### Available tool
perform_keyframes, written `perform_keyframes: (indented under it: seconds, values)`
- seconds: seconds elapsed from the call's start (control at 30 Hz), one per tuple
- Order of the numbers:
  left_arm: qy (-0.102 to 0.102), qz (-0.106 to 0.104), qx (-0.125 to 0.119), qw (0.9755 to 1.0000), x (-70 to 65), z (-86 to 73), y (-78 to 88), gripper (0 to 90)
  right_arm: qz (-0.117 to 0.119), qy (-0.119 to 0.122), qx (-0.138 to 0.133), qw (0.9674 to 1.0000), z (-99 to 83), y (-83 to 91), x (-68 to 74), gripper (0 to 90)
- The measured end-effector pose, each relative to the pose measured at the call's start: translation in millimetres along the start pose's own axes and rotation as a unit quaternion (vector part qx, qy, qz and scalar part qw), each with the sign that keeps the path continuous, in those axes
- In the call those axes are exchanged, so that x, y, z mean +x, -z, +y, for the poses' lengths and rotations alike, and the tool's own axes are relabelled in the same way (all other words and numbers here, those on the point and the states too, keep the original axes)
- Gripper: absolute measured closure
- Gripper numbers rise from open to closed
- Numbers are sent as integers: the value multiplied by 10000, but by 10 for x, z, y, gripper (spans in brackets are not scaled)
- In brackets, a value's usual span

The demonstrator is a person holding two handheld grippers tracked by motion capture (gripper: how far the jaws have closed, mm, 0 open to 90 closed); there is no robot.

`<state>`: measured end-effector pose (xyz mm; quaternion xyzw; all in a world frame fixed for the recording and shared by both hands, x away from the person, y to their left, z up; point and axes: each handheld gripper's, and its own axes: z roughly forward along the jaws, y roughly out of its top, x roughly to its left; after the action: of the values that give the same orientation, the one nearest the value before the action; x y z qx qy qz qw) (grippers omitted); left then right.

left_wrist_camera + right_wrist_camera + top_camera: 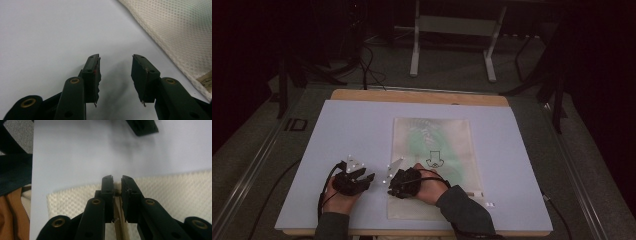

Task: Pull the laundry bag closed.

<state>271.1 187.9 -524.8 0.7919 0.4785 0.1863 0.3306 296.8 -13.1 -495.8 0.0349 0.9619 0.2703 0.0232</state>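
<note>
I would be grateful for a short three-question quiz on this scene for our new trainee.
1. True or false: the left gripper has its fingers apart with nothing between them.
2. What are the right gripper fingers closed on? A) the tan strip at the edge of the mesh bag; B) a cable; C) a pen.
3. What colour shows through the mesh bag?
Key: 1 true; 2 A; 3 green.
</note>
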Motion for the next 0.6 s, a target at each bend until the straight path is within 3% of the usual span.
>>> perform_keyframes:
  seconds: [0.1, 0.27, 0.6]
  values:
    - [-42, -57, 14, 10000, -13, 2, 0, 587, 18, -35, 17, 10000, -22, -5, -6, 810]
    - [-134, -164, -6, 9998, -60, 9, 12, 616, 200, -319, 105, 9992, -93, -65, -48, 769]
    - [-219, -492, -20, 9985, -151, 25, 13, 716, 123, -263, 115, 9995, -134, -109, -26, 817]
